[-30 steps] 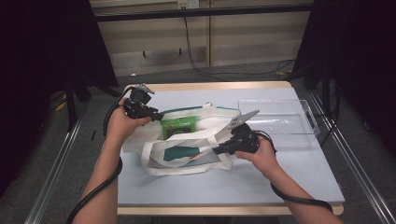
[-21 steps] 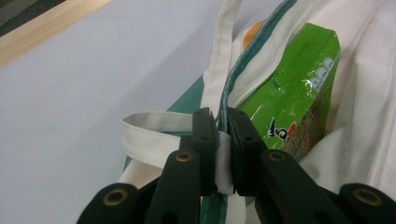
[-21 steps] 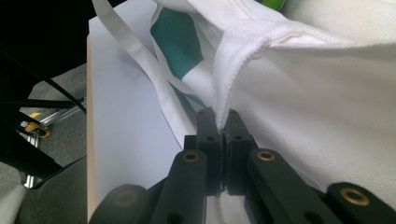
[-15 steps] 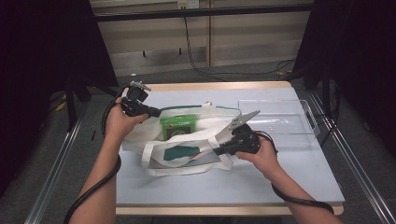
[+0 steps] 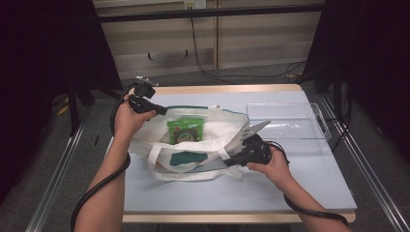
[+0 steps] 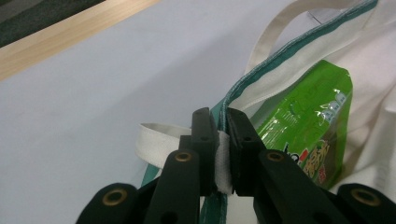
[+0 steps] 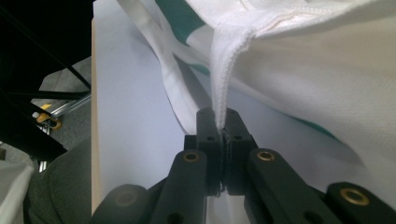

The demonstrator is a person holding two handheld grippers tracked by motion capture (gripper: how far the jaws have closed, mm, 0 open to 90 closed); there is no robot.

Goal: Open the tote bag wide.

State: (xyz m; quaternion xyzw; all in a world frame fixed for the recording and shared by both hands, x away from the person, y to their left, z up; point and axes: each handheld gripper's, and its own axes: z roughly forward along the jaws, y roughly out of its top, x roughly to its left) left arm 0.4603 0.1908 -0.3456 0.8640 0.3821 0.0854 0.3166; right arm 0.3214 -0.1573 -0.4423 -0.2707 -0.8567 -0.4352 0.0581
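left gripper (image 6: 223, 140) fingers clamped on tote bag (image 5: 212, 130) rim | right gripper (image 7: 222, 140) fingers clamped on bag strap (image 7: 224, 79) | green snack pouch (image 5: 185, 130) lies between both, nearer left fingers | bag mouth stretched along the line between the fingers

High view: fixed above the near edge of the table (image 5: 290, 193), facing forward and down, far enough to take in the whole top. Left gripper view: rides the gripper, looks along its jaws, very close on the tote bag (image 6: 373, 70) rim. Right gripper view: same mount, close on the bag's strap. All three views share the bag and the table top.
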